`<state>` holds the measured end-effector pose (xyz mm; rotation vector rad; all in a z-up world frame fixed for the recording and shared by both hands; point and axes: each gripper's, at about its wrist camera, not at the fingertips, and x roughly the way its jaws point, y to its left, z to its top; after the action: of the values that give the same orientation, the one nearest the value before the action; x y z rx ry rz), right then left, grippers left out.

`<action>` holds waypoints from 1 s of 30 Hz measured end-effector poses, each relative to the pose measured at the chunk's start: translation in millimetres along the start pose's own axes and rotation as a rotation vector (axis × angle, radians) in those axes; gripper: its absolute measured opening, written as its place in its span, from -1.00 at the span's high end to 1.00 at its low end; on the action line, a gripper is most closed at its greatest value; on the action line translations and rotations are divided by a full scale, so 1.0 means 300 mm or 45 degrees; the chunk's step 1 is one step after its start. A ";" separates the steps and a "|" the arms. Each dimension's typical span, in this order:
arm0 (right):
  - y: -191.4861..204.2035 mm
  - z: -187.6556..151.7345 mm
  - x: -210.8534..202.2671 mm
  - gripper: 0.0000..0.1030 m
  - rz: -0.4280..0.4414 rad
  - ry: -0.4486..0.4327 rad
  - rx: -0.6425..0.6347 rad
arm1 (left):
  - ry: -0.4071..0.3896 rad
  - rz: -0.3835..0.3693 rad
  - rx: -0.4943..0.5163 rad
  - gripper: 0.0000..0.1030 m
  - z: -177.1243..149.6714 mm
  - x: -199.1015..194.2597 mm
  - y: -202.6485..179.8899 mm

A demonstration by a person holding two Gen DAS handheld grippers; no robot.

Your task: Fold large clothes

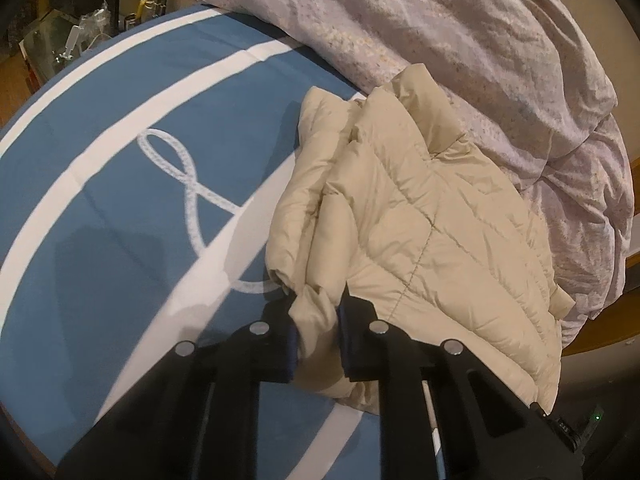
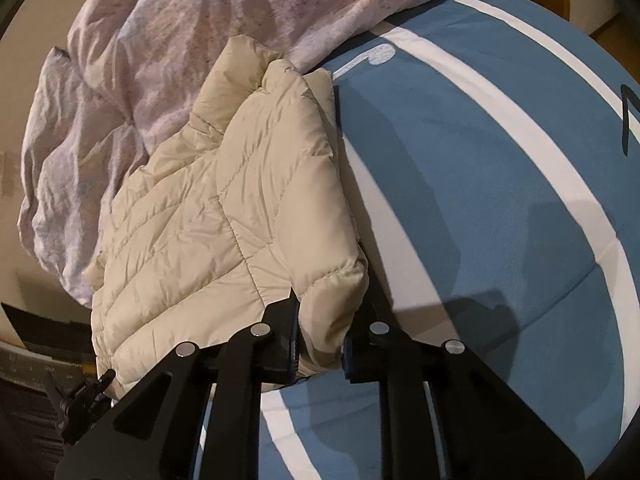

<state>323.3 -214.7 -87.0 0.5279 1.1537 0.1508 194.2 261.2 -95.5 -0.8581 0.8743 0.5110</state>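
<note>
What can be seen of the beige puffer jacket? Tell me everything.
The beige puffer jacket is quilted in stitched panels of smooth, slightly shiny fabric. It lies folded on the blue-and-white bedspread, its far edge against the crumpled pink duvet. The left claw pinches a bunched sleeve end at one near corner; the right claw grips the opposite near corner.

A cream quilted puffer jacket lies folded in puffy layers on the blue-and-white bedspread, its far end resting against a crumpled pink floral duvet, near corners bunched upward.
</note>
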 end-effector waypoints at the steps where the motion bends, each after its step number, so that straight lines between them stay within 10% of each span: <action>1: 0.001 -0.007 -0.002 0.69 0.007 0.005 -0.006 | -0.005 0.004 0.001 0.70 -0.003 -0.009 0.006; 22: 0.003 -0.318 -0.075 0.68 0.126 0.162 -0.151 | -0.034 0.076 -0.059 0.68 -0.154 -0.229 0.295; 30: 0.031 -0.287 -0.137 0.17 -0.043 0.051 -0.277 | -0.029 0.127 -0.115 0.20 -0.155 -0.217 0.302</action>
<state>230.4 -194.8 -74.2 0.3143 1.1684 0.2555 73.9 271.3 -97.5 -0.8918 0.8814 0.6502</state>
